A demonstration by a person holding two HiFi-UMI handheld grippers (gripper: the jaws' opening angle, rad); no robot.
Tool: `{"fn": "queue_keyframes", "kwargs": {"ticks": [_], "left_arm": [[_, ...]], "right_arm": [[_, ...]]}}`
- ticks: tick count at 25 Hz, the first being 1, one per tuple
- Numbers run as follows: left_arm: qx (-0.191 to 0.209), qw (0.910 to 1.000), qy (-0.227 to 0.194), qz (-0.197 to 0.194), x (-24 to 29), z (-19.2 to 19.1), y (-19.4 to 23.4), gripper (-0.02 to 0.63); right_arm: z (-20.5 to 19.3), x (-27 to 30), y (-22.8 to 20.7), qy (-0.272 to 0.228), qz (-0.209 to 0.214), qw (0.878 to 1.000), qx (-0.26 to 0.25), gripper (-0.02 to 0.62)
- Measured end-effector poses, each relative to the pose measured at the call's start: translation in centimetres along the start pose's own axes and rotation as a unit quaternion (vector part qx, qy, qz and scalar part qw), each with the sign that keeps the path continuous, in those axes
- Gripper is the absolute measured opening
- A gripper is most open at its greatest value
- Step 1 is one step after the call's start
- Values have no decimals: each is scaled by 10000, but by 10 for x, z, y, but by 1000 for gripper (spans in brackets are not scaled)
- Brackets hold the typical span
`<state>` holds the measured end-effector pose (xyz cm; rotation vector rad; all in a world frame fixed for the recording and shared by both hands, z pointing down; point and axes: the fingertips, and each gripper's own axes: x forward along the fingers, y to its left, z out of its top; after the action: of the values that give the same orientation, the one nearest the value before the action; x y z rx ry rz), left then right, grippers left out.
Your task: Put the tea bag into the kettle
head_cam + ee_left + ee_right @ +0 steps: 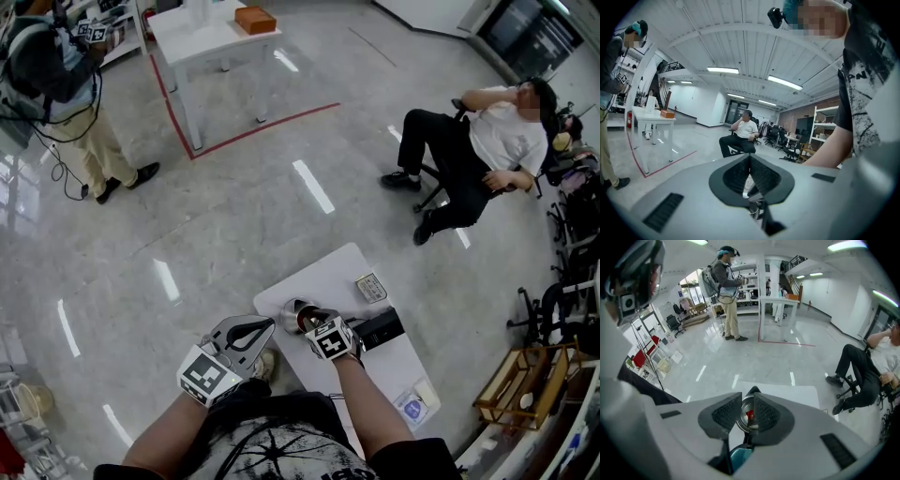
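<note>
The right claw [747, 399] hung spread above the open kettle [742, 423] on the bench [328, 272], with the red tea bag [750, 414] lying inside. The left claw [750, 158], pressed together and empty, hovered at the kettle's 9 o'clock.

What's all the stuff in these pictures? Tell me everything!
kettle: one, silver, on the small table, below the right gripper
tea bag: one, a red bit showing inside the kettle, likely the bag
small table: one, white, in front of the person
black box: one, on the small table, right of the kettle
small packet: one, greyish, at the small table's far side
flat packet: one, white and blue, at its near end
far table: one, white, top left
orange box: one, on the far table
wooden crate: one, brown, right
standing person: one, top left
seated person: one, right
left gripper: grey, shut, empty
right gripper: grey, open, empty
</note>
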<state>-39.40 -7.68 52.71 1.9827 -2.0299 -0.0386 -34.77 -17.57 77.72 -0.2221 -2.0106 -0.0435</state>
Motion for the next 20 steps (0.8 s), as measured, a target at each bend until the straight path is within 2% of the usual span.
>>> {"fn": "queue_keyframes", "kwargs": {"ticks": [4,9,11,14,17,20], "left_arm": [[170,9996,-87,-231,10,11,-20,8],[298,9971,-336,-611,19,39,-52,8],[318,9958,-440,-740,22,54,-65,6],[483,9928,-612,-913,28,75,-85,8],[716,9885,-690,-1135,38,84,-96,8],[740,9877,-766,-1144,44,102,-95,7]], "right_arm": [[17,-46,4,-824,-217,9963,-44,41],[42,-130,3,-2008,-644,9775,16,11],[57,-171,3,-2541,-807,9637,130,11],[79,-237,6,-3369,-1082,9352,96,11],[93,-297,11,-4001,-1348,9060,-295,11],[98,-340,15,-4342,-1645,8838,-572,11]]}}
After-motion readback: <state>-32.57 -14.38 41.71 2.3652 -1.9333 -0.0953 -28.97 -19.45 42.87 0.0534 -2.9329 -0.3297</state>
